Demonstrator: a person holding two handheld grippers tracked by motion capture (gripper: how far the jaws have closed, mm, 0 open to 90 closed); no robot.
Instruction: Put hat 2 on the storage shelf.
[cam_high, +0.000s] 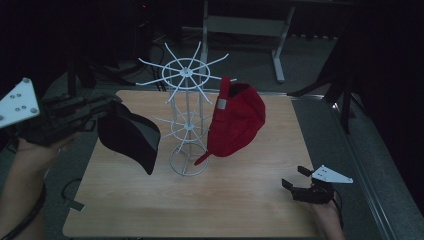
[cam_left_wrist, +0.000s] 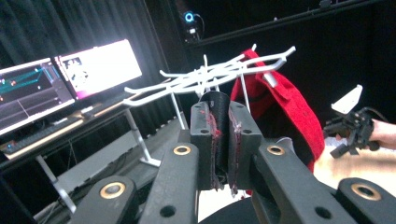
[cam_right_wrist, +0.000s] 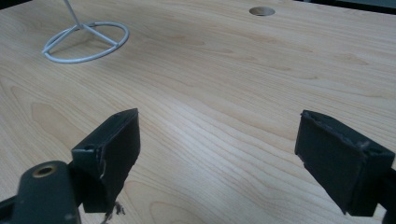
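Holding a black cap (cam_high: 129, 136) in my left gripper (cam_high: 107, 106), I am keeping it in the air over the left part of the worktop (cam_high: 225, 200), just left of the white wire rack (cam_high: 186, 115). My left jaws are standing almost fully closed, pinching a thin fold of the cap's fabric between their pads; in the left gripper view the dark fabric (cam_left_wrist: 215, 100) is sticking up from between the pads (cam_left_wrist: 205, 135). The cap is hanging tilted, its brim pointing down and toward the rack's base ring, clear of the worktop. It is sitting near the rack's lower hooks, though I cannot tell whether it is touching any of them.

A red cap (cam_high: 235, 122) is hanging on the right side of the rack from one of the upper hooks, its brim drooping down beside the base ring. In the left gripper view the red cap (cam_left_wrist: 285, 100) is showing behind the rack's top hooks (cam_left_wrist: 205, 77).

My right gripper (cam_high: 295, 181) is resting low at the right front of the worktop, well apart from the rack and both caps. Its jaws are standing wide open with nothing between them: in the right gripper view the two pads (cam_right_wrist: 114, 144) are spread far apart over bare wood, and the rack's base ring (cam_right_wrist: 86, 39) is lying farther off at the upper left.
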